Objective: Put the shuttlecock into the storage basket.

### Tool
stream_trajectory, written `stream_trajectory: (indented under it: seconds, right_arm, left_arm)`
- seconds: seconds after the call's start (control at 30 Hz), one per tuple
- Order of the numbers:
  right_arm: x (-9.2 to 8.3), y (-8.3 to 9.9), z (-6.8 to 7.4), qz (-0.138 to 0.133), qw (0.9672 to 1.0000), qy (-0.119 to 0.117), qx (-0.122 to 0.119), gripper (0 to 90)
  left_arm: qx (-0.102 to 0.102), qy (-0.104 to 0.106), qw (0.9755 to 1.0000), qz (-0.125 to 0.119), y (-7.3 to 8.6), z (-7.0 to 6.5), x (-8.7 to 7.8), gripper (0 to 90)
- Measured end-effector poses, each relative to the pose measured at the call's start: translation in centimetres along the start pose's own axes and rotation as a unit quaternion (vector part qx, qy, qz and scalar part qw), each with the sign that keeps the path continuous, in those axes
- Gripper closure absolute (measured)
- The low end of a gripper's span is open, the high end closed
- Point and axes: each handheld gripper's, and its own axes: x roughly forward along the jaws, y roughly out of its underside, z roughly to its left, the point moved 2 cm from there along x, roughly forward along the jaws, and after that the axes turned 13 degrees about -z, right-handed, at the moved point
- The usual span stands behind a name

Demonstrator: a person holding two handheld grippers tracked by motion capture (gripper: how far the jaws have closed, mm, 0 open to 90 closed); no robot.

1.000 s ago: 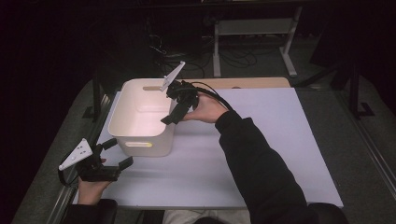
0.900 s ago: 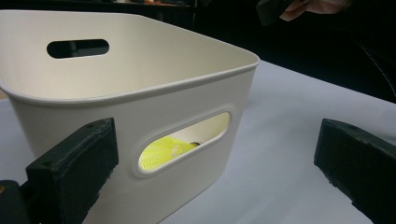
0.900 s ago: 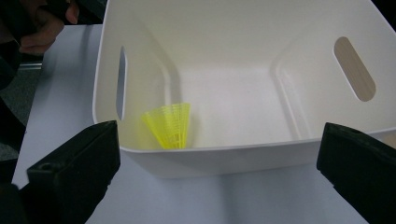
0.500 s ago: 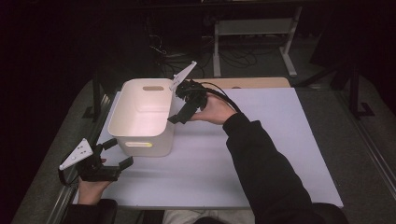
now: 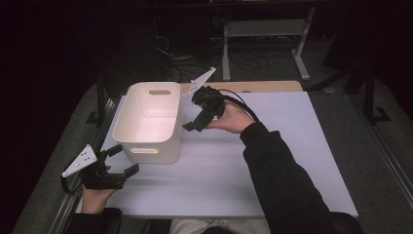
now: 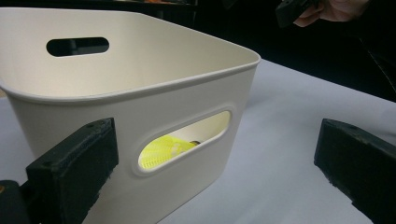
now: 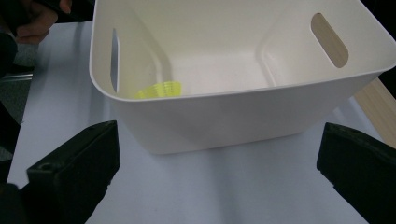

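Left gripper [image 5: 119, 161]: held low at the near left corner of the table [image 5: 292, 146], jaws spread wide and holding nothing, pointed at the near end of the white bin [image 5: 151, 122].

Near handle slot [image 6: 184, 140]: straight ahead of the left gripper and just beyond its jaws; a yellow shuttlecock [image 6: 163, 150] shows through it.

Shuttlecock: lies on the floor of the bin at its near end, beyond and between the left jaws; seen from the right gripper [image 5: 195, 124], it sits past the bin's side wall, toward the left jaw of that view [image 7: 161, 89].

Right gripper: hovers just beside the bin's right wall, jaws also wide apart and empty, well clear of the rim [image 7: 233, 91].

Far handle slot [image 5: 159, 91]: at the end of the bin farthest from the left gripper.

Doing the step well: judged from the pose, the work is with the bin and its contents. The right gripper would best keep rising clear of the rim without nudging the wall, while the left stays parted in front of the near end, ready to steady the bin.
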Motion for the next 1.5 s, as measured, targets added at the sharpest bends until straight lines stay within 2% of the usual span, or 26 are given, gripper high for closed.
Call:
stream_trajectory:
  seconds: [0.8,1.23,1.5]
  right_arm:
    - [-2.0,2.4,0.0,-0.009,0.9996,0.014,0.023,0.0]
    - [-3.3,4.8,0.0,-0.006,0.9988,0.024,0.041,0.0]
    - [-4.2,5.6,0.2,-0.013,0.9981,0.029,0.053,0.0]
  left_arm:
    - [0.001,-0.001,1.0,0.002,0.0,0.0,0.0,0.0]
    - [0.001,-0.003,1.0,0.003,0.0,0.0,0.0,0.0]
    - [0.002,-0.001,1.0,0.006,0.1,0.1,0.1,0.0]
